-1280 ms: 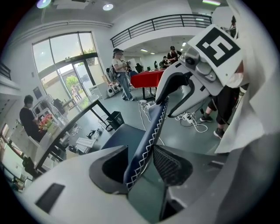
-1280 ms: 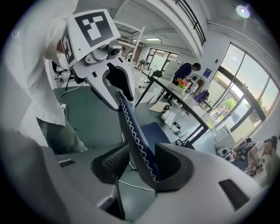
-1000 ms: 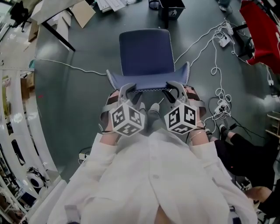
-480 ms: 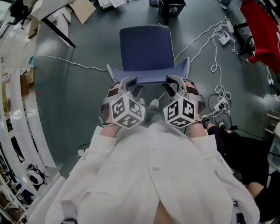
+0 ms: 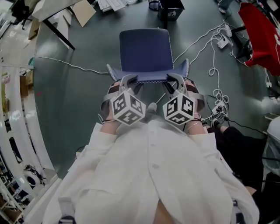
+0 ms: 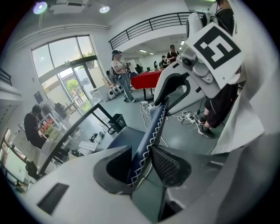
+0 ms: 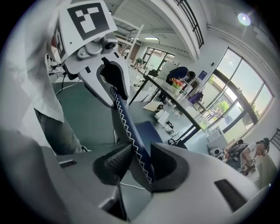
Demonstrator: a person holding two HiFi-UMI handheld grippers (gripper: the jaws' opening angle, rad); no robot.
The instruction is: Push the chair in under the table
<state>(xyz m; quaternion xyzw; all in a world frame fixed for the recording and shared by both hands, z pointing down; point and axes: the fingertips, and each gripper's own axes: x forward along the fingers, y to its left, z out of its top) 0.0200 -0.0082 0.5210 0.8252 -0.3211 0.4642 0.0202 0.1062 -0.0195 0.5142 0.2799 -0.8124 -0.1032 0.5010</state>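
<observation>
Closing a little just now, the left claw [image 6: 142, 164] and right claw [image 7: 140, 159] clamp the backrest [image 5: 148, 79] of the chair [image 5: 145, 48]; push both evenly, steering it straight under the counter [image 5: 52, 11].

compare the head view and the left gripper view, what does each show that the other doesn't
Head view only: the marker cube on the left gripper, a cardboard sheet on the floor. Left gripper view only: windows, a balcony railing, standing people. Both: the chair's backrest, gripped along its stitched edge by the left and the right gripper, whose jaws have just been closing on it.
</observation>
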